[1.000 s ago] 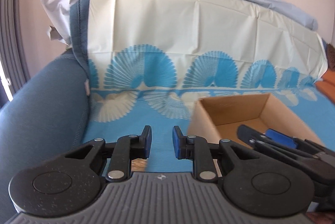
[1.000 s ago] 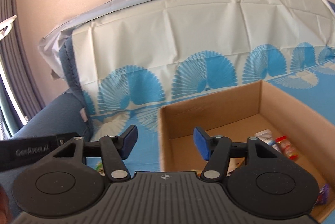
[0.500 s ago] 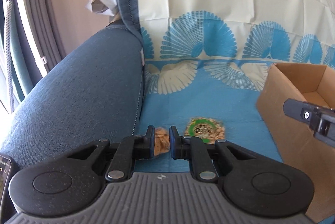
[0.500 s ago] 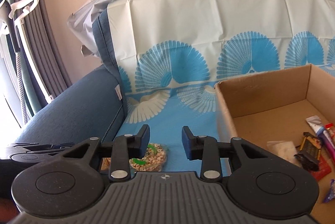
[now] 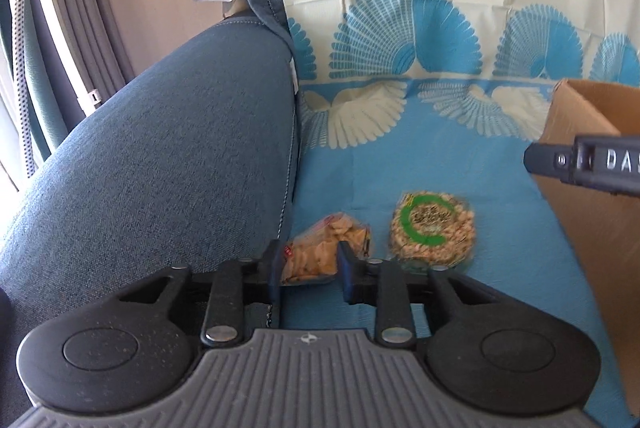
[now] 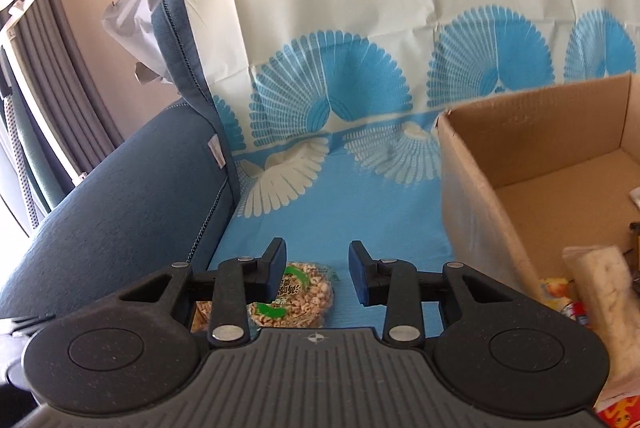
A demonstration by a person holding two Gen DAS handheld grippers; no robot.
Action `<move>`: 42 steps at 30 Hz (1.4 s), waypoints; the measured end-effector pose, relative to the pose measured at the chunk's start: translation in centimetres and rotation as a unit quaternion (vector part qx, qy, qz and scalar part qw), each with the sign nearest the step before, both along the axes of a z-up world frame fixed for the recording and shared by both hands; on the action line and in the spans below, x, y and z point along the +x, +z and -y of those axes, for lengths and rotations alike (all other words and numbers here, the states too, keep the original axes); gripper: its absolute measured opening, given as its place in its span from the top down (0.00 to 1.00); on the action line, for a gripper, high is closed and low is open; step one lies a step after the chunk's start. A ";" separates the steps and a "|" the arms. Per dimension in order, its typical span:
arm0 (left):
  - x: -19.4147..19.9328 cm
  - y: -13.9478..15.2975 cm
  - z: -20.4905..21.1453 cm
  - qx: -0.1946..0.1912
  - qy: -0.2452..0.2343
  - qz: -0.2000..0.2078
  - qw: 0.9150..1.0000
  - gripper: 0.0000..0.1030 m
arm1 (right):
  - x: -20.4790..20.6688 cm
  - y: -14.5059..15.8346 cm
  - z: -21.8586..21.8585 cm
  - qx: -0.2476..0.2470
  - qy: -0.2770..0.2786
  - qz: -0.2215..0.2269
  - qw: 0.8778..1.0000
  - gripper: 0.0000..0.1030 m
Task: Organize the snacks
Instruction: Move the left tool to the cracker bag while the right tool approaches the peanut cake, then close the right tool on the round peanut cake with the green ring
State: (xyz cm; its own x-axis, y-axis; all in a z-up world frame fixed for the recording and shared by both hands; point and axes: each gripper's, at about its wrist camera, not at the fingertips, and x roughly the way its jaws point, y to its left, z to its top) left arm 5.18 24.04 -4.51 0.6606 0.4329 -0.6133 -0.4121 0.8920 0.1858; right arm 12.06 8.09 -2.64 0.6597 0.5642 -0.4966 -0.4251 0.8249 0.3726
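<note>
Both cameras have dropped toward the seat since a second ago: then the left wrist view held mostly the sofa back and the box, while two snack packs now lie ahead of it. The left gripper (image 5: 307, 270) has just been opening, and its jaws stand narrowly apart on either side of the cracker pack (image 5: 326, 252); whether the pads press on the pack I cannot tell. The right gripper (image 6: 318, 276) was wider a second ago and now stands partly open with nothing gripped, its left finger over the round puffed-grain pack (image 6: 298, 298).

Both packs lie on the blue patterned cover (image 5: 440, 168) near the seat's left edge, the cracker pack just beside the blue armrest (image 5: 168, 164), the round pack (image 5: 432, 228) to its right, close but apart.

The cardboard box (image 6: 480, 212) stands open on the seat to the right, near the round pack. Along the lower right edge of the right wrist view it holds several wrapped snacks, among them a long pale pack (image 6: 600, 288); their number is unclear
</note>
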 end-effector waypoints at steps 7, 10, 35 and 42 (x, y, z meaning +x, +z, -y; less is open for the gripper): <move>1.2 -1.8 2.1 0.078 -0.033 -0.040 0.996 0.41 | 3.6 -2.4 -1.1 0.021 0.022 -0.064 0.997 0.48; 1.8 -2.6 2.6 0.108 -0.037 -0.051 0.992 0.28 | 5.4 -3.4 -1.9 0.021 0.046 -0.092 0.994 0.34; 5.8 -5.4 2.5 0.156 -0.066 -0.089 0.982 0.64 | 9.7 -7.5 -7.6 -0.092 0.115 -0.107 0.983 0.20; 5.2 -3.5 0.1 0.061 -0.020 -0.068 0.996 0.98 | 10.4 -7.3 -4.0 -0.024 0.070 -0.138 0.988 0.61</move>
State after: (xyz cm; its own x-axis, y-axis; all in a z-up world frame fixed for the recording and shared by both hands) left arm 10.37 23.91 -8.02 0.5929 0.4852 -0.6427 -0.3403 0.8743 0.3461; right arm 22.50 12.09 -9.91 0.4132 0.6115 -0.6748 -0.4243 0.7849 0.4515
